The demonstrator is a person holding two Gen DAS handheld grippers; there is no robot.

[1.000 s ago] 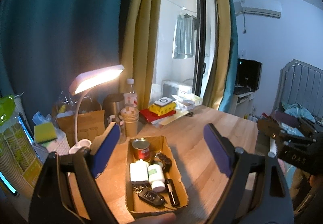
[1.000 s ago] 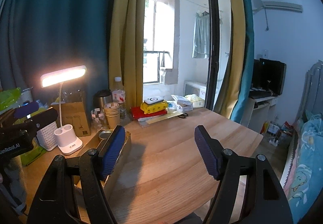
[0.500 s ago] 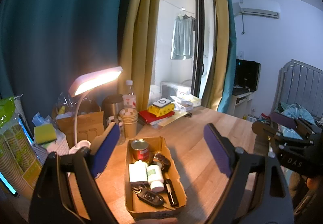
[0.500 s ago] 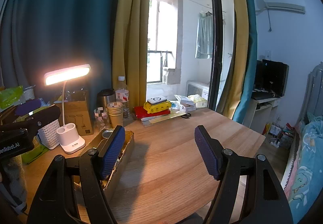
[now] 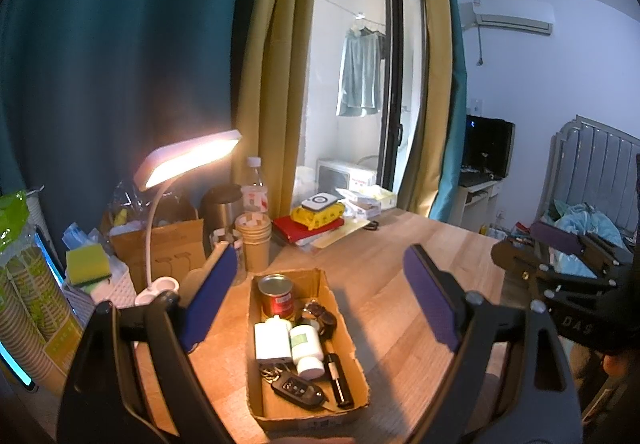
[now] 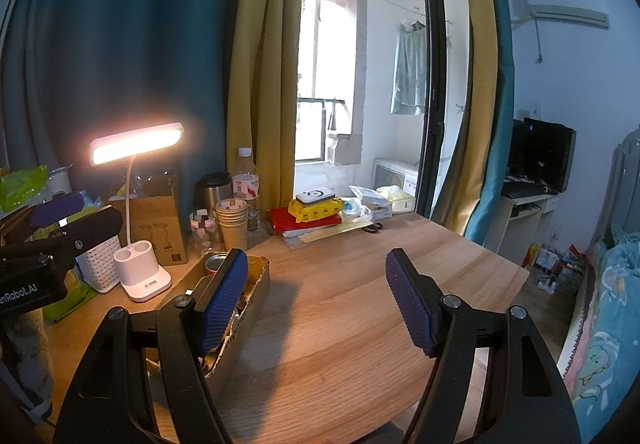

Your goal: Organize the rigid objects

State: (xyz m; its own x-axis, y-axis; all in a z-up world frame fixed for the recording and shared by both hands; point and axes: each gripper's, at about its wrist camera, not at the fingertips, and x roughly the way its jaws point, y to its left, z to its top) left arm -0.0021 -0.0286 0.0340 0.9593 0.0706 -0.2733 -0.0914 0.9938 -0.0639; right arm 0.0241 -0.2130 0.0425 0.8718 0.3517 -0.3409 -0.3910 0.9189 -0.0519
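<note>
A shallow cardboard box [image 5: 356, 354] lies on the wooden table, holding a red can [image 5: 276, 296], a white charger block [image 5: 272, 342], a white pill bottle [image 5: 306, 348], a car key fob [image 5: 296, 390], a small dark bottle [image 5: 340, 380] and a dark watch-like item [image 5: 320, 318]. My left gripper [image 5: 320, 300] hovers open and empty above the box. My right gripper [image 6: 320, 302] is open and empty over bare table; the box [image 6: 248, 308] sits at its left finger.
A lit desk lamp [image 6: 136, 204], paper cups [image 6: 232, 224], a steel flask [image 6: 212, 192], a water bottle [image 6: 246, 188], a brown carton [image 6: 160, 224] and a white basket [image 6: 100, 268] line the back left. Books and a yellow pack [image 6: 316, 212] lie at the back. The table edge [image 6: 516, 276] is to the right.
Both grippers have pulled back and up slightly; the box looks a little farther from the left gripper. Nothing was gripped or released.
</note>
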